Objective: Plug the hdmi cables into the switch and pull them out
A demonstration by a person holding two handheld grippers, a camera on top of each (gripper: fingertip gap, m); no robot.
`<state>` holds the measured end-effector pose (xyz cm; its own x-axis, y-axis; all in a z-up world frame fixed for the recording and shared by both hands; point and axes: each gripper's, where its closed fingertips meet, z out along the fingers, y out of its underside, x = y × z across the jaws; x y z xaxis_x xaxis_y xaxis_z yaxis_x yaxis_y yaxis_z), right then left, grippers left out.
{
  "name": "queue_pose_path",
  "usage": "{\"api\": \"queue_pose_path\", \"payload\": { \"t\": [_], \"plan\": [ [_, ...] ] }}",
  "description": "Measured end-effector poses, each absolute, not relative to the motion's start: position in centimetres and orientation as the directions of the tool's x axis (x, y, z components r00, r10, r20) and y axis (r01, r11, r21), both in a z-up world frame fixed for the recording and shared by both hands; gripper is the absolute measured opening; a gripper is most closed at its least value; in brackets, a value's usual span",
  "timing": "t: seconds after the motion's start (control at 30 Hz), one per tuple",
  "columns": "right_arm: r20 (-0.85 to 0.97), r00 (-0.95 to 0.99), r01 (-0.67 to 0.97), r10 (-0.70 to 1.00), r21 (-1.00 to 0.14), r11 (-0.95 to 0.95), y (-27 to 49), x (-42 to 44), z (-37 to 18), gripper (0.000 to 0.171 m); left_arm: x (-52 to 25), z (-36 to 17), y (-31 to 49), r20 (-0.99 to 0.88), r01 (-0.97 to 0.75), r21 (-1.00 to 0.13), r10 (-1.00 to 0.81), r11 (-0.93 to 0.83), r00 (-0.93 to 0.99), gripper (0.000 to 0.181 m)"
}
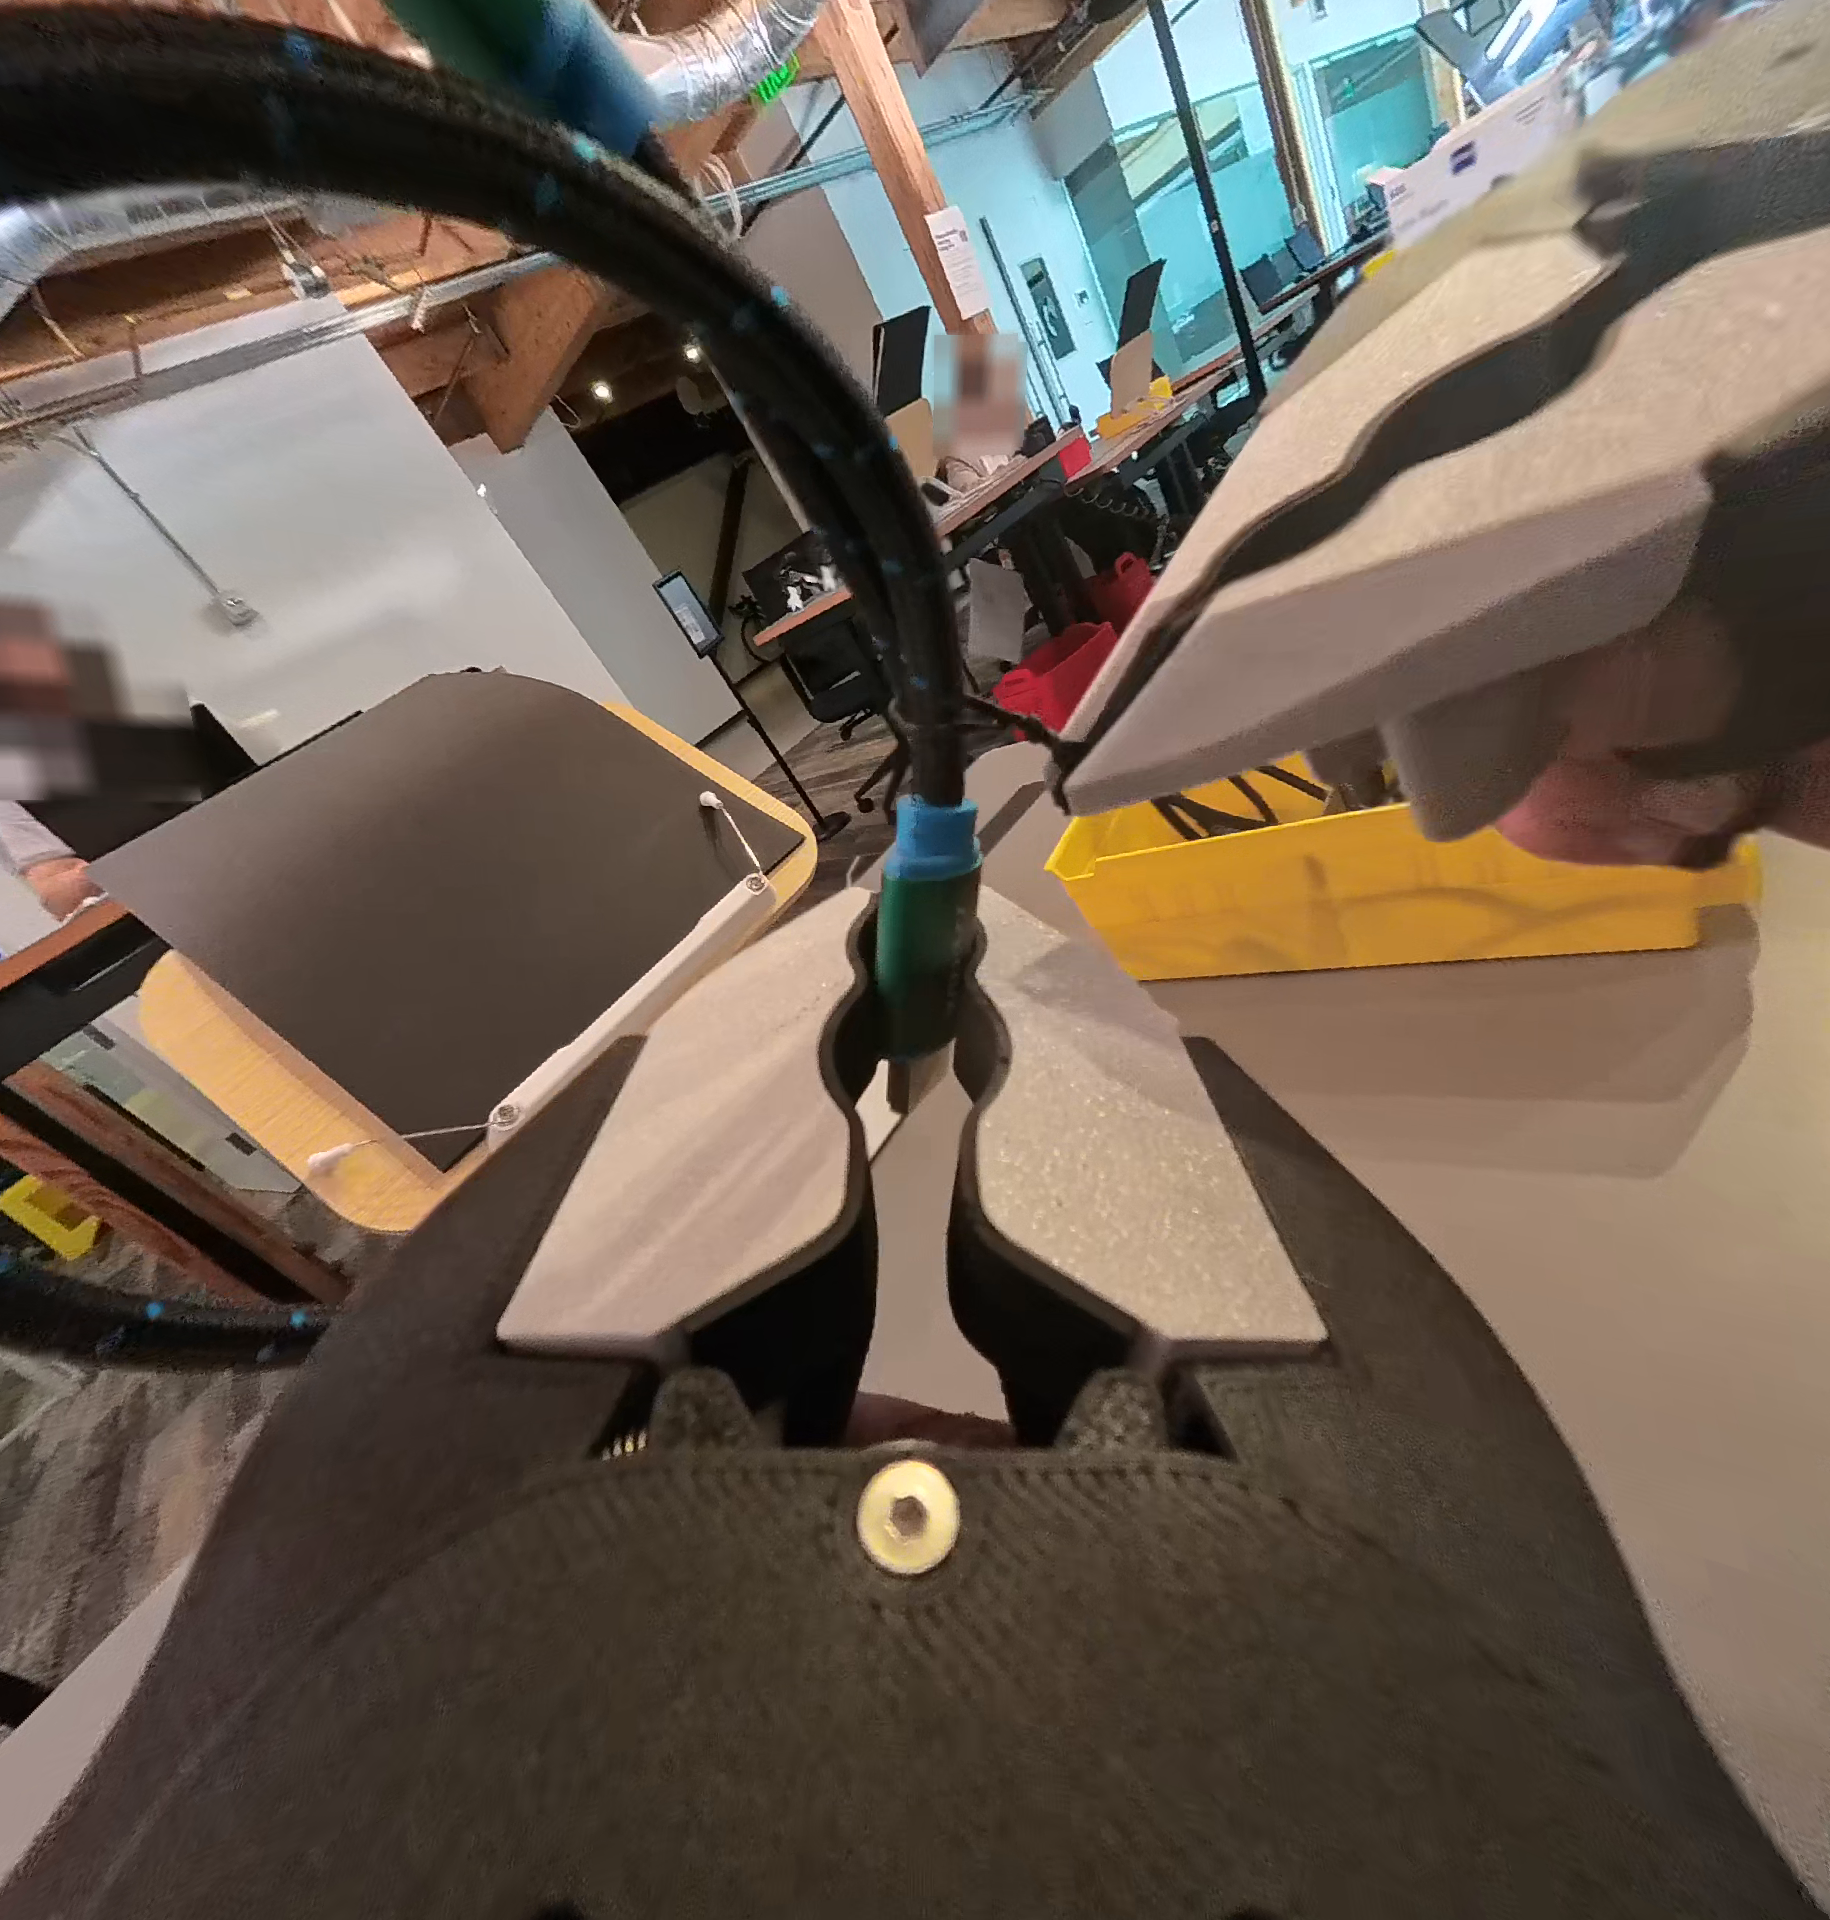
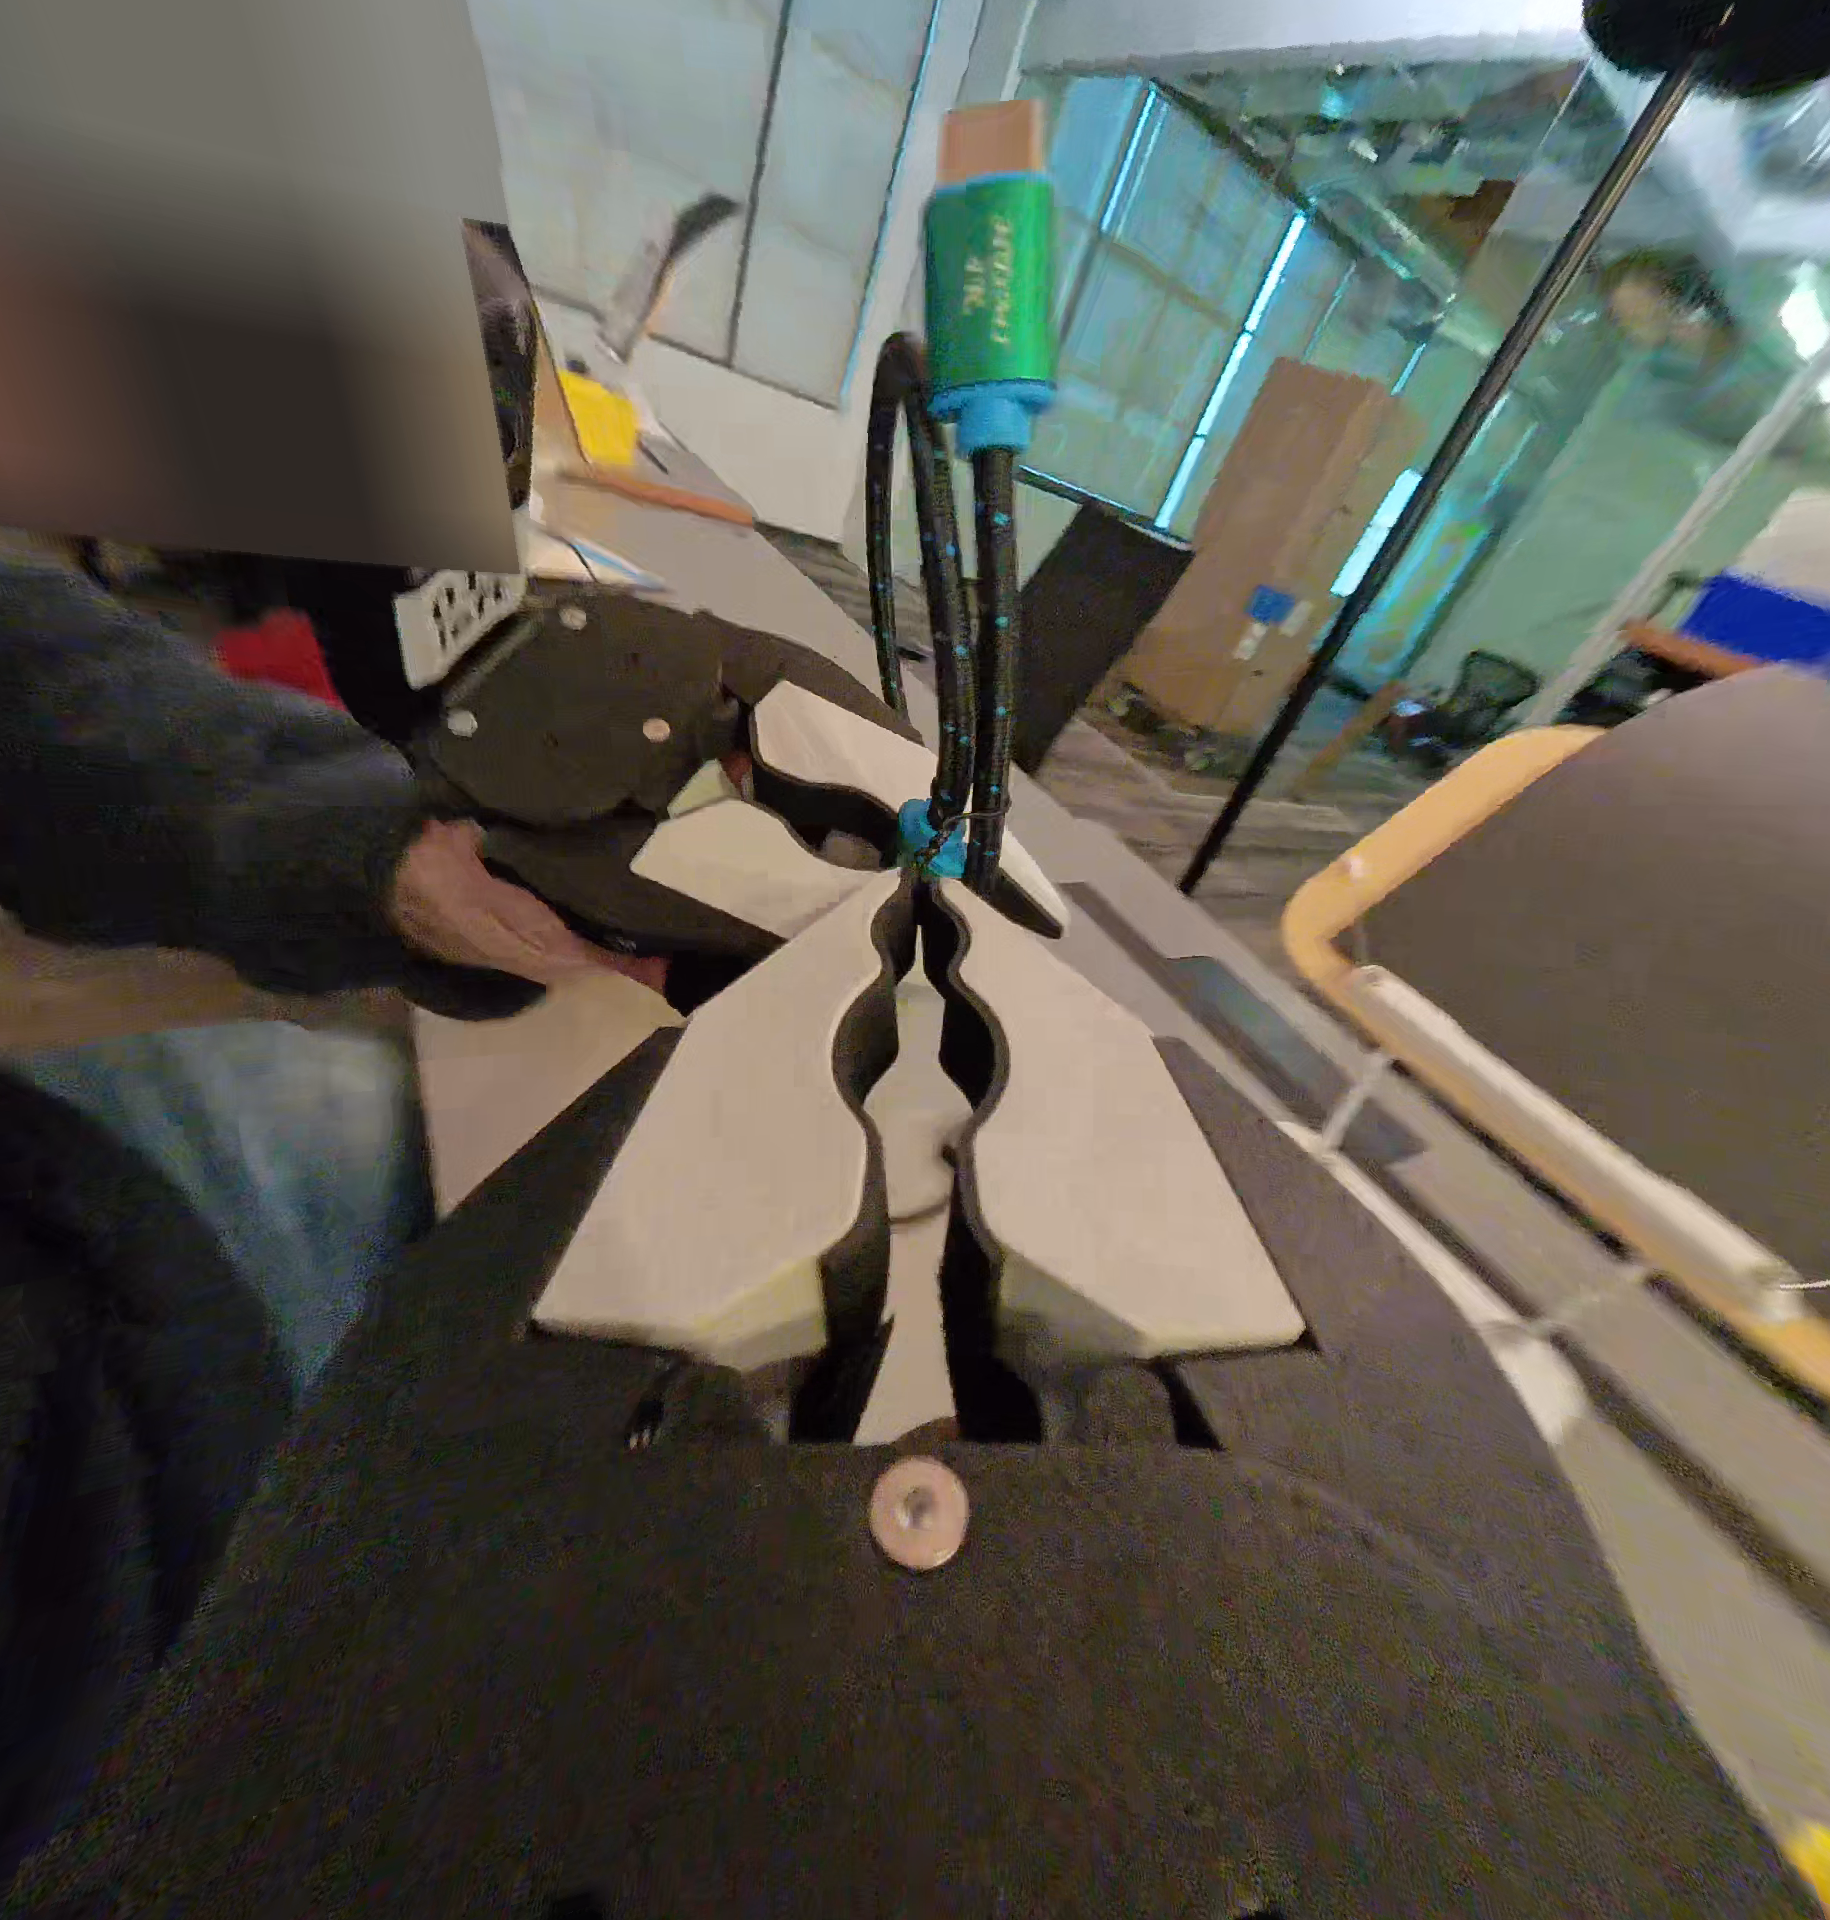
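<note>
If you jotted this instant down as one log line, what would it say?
left gripper: shut on green HDMI plug | right gripper: shut on wire tie | second plug: free, up | switch: unseen

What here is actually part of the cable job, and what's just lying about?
Part of the job:
- left gripper, shut on one green HDMI plug
- right gripper, pinching the braided cable
- free green plug

Lying about:
- yellow bin
- black board
- red bins

No switch is visible.
</note>
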<state>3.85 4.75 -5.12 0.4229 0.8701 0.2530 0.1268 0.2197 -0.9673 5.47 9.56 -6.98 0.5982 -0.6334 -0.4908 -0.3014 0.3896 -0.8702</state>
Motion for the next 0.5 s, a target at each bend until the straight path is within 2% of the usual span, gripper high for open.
{"api": "queue_pose_path", "payload": {
  "t": [0.07,0.1,0.17,0.23,0.27,0.3,0.37,0.4,0.43,0.5],
  "plan": [
    [-0.083,0.304,-0.088,0.949,-0.994,-0.059,4.4,3.7,-4.8,0.000,5.3,-6.9,9.8,-0.505,-0.312,-0.861,-0.612,0.401,0.608,0.009],
    [-0.256,0.205,-0.187,0.945,-0.958,-0.219,4.2,3.7,-4.6,0.000,5.2,-6.8,9.8,-0.515,-0.319,-0.855,-0.600,0.409,0.612,0.009],
    [-0.546,-0.056,-0.331,0.836,-0.780,-0.532,3.8,3.7,-4.2,0.000,5.2,-6.7,9.9,-0.536,-0.334,-0.841,-0.575,0.425,0.618,0.009],
    [-0.676,-0.272,-0.377,0.685,-0.580,-0.722,3.6,3.7,-4.2,0.000,5.1,-6.9,10.0,-0.554,-0.351,-0.829,-0.558,0.436,0.617,0.009],
    [-0.689,-0.291,-0.395,0.663,-0.545,-0.740,3.8,3.6,-4.5,0.000,5.2,-7.0,10.0,-0.558,-0.354,-0.827,-0.557,0.437,0.615,0.009],
    [-0.683,-0.259,-0.414,0.683,-0.560,-0.718,4.1,3.6,-4.8,0.000,5.2,-7.2,10.1,-0.553,-0.354,-0.831,-0.564,0.430,0.613,0.009],
    [-0.613,-0.117,-0.430,0.781,-0.678,-0.597,4.6,4.1,-5.1,0.000,5.1,-7.6,10.4,-0.530,-0.350,-0.847,-0.577,0.401,0.621,0.009],
    [-0.554,-0.021,-0.415,0.832,-0.753,-0.511,4.9,4.3,-5.0,0.014,5.0,-7.7,10.6,-0.508,-0.339,-0.861,-0.594,0.379,0.624,0.009],
    [-0.457,0.107,-0.368,0.883,-0.843,-0.392,5.1,4.6,-5.1,0.019,4.9,-7.7,10.8,-0.490,-0.332,-0.871,-0.608,0.361,0.625,0.009],
    [-0.149,0.384,-0.183,0.911,-0.980,-0.083,5.8,5.1,-5.2,0.021,4.7,-7.5,11.0,-0.484,-0.331,-0.875,-0.606,0.354,0.631,0.009]
  ]
}}
